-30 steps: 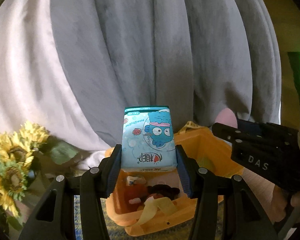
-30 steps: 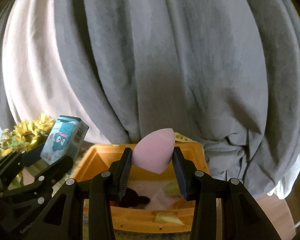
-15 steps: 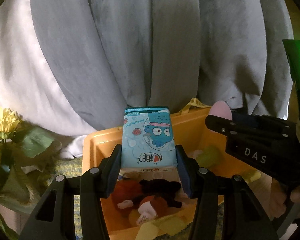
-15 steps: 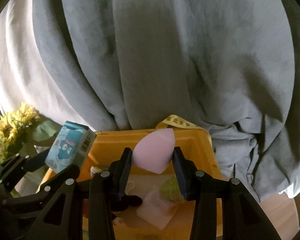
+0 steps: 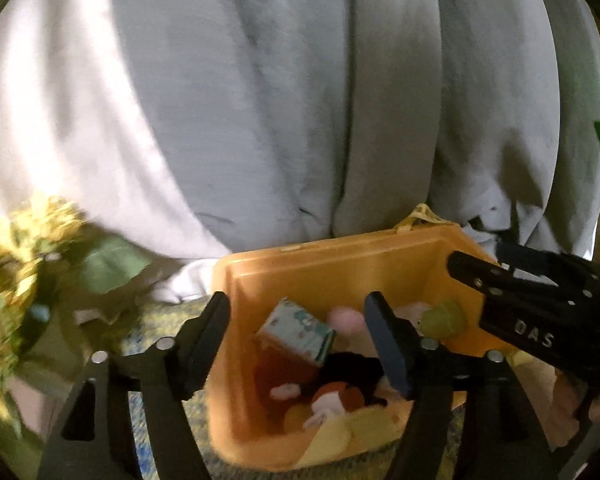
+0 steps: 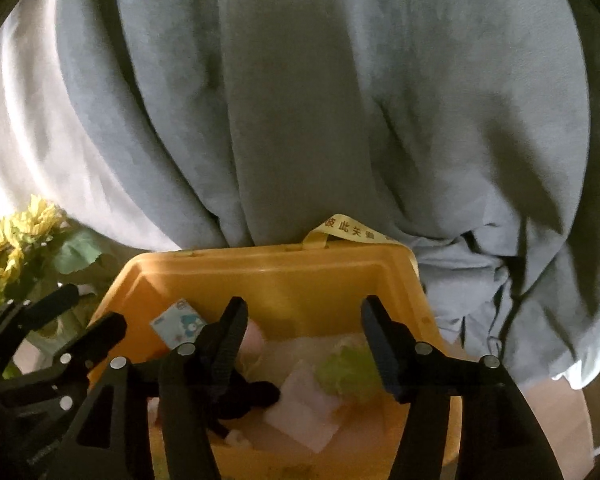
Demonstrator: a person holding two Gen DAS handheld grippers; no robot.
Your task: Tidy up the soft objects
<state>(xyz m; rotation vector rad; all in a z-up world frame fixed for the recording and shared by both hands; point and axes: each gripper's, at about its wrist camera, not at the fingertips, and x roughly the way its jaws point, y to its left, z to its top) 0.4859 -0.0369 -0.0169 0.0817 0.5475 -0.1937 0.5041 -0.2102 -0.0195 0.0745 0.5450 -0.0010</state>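
Note:
The blue cartoon tissue pack (image 5: 296, 330) (image 6: 180, 322) lies tilted inside the orange bin (image 5: 320, 256) (image 6: 276, 268), free of any grip. Just right of it rests the pink egg-shaped sponge (image 5: 346, 318) (image 6: 254, 338), partly hidden by a finger in the right wrist view. My left gripper (image 5: 298, 304) (image 6: 88, 310) hangs over the bin's left half, its jaws opening with nothing between them. My right gripper (image 6: 304, 306) (image 5: 484, 258) is over the right half, its jaws opening too, and it holds nothing.
The bin also holds a black plush (image 6: 256, 396), a green soft piece (image 6: 348, 364), a white pad (image 6: 300, 404) and other small toys. Grey curtains (image 5: 300, 100) hang right behind it. Sunflowers (image 5: 16, 264) stand to the left. A yellow ribbon (image 6: 352, 232) sticks up at the bin's back rim.
Both grippers have let go: the tissue pack and the pink sponge dropped from between the fingers into the bin. Both sets of jaws now stand wider, lower over the bin.

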